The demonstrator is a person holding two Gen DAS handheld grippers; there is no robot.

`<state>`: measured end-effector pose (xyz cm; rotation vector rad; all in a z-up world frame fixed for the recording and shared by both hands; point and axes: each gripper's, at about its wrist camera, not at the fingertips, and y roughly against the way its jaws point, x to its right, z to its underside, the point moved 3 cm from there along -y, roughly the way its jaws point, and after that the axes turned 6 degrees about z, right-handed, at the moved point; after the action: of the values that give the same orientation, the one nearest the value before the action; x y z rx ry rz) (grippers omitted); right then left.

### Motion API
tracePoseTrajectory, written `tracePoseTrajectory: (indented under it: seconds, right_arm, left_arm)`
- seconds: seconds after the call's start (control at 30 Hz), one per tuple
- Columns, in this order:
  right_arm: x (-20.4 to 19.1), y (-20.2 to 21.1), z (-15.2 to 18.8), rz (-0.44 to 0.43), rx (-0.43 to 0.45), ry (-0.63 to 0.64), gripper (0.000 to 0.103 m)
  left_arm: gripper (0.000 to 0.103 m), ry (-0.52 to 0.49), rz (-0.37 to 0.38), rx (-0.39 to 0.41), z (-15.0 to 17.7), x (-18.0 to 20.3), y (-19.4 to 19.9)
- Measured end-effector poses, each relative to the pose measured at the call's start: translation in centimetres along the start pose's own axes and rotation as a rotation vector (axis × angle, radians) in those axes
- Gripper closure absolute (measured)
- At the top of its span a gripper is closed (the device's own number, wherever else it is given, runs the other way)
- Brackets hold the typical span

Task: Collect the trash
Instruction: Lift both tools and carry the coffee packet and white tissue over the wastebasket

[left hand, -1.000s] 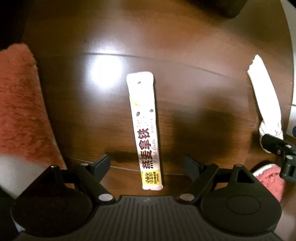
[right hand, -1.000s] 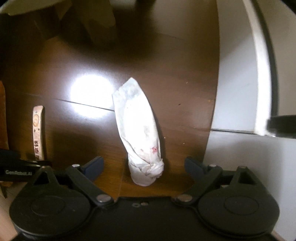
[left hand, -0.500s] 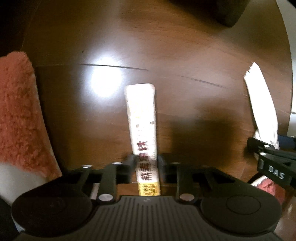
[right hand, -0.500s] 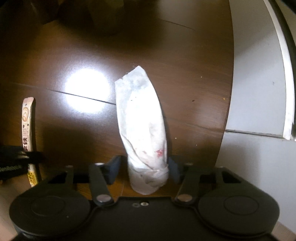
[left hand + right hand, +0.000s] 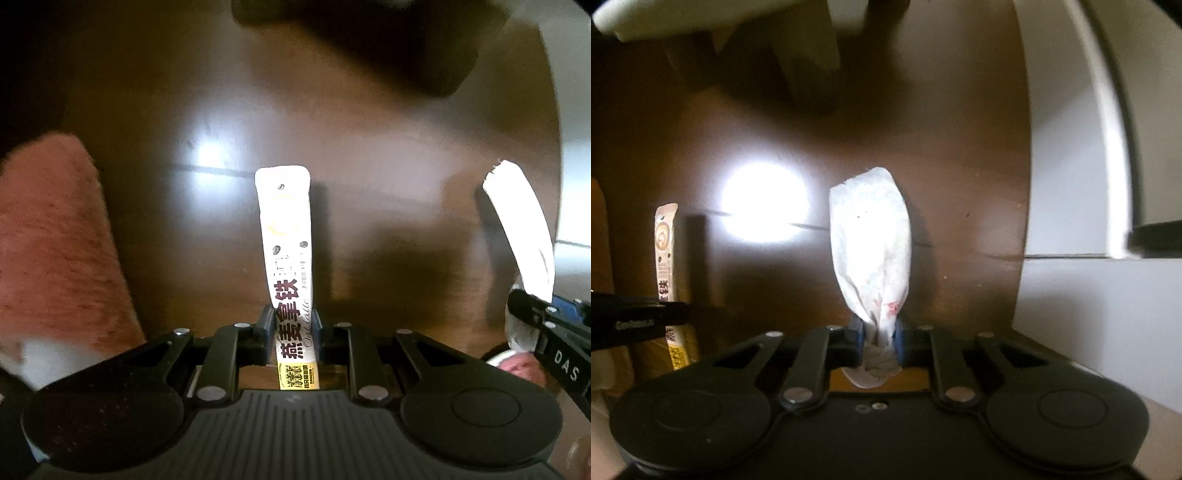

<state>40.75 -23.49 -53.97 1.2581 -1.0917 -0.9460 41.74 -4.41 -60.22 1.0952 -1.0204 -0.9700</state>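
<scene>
A long white coffee sachet (image 5: 286,229) with dark lettering hangs off the brown wooden surface (image 5: 369,147), gripped at its lower end. My left gripper (image 5: 290,325) has its jaws closing, and the pads press on the sachet from both sides. A twisted white tissue (image 5: 871,240) with red spots is clamped at its knotted end in my right gripper (image 5: 880,332), whose jaws are also closing. The sachet (image 5: 665,251) and the left gripper's side show at the left of the right wrist view. The tissue (image 5: 521,229) shows at the right of the left wrist view.
A pink fuzzy thing (image 5: 55,240) lies at the left, and another pink piece (image 5: 517,365) sits low at the right. A dark block (image 5: 406,48) is at the top. Pale furniture legs (image 5: 809,48) stand ahead; white panels (image 5: 1071,184) border the wood on the right.
Both grippers have gone from wide open to clamped, the left on the sachet and the right on the tissue. Both have risen, lifting the items off the wood.
</scene>
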Motion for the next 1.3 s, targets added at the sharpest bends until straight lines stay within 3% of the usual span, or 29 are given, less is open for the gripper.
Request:
tracePoseTrajectory:
  seconds: [0.23, 0.53, 1.03, 1.3]
  right_arm:
    - [-0.5, 9.9, -0.8, -0.014, 0.136, -0.063, 0.089]
    - [2.5, 24.8, -0.6, -0.069, 0.353, -0.17, 0.089]
    - [4.3, 40.6, 1.1, -0.078, 0.597, -0.184, 0.089]
    - [4.3, 45.7, -0.4, -0.083, 0.744, -0.142, 0.089]
  left_arm:
    - [0.083, 0.015, 0.073, 0.106, 0.4, 0.7, 8.9]
    - [0.083, -0.015, 0.189, 0.304, 1.6, 3.3, 22.3]
    - [0.083, -0.129, 0.233, 0.584, 4.6, 6.2, 42.7]
    - [0.083, -0.222, 0.239, 0.754, 3.7, 8.4, 52.1]
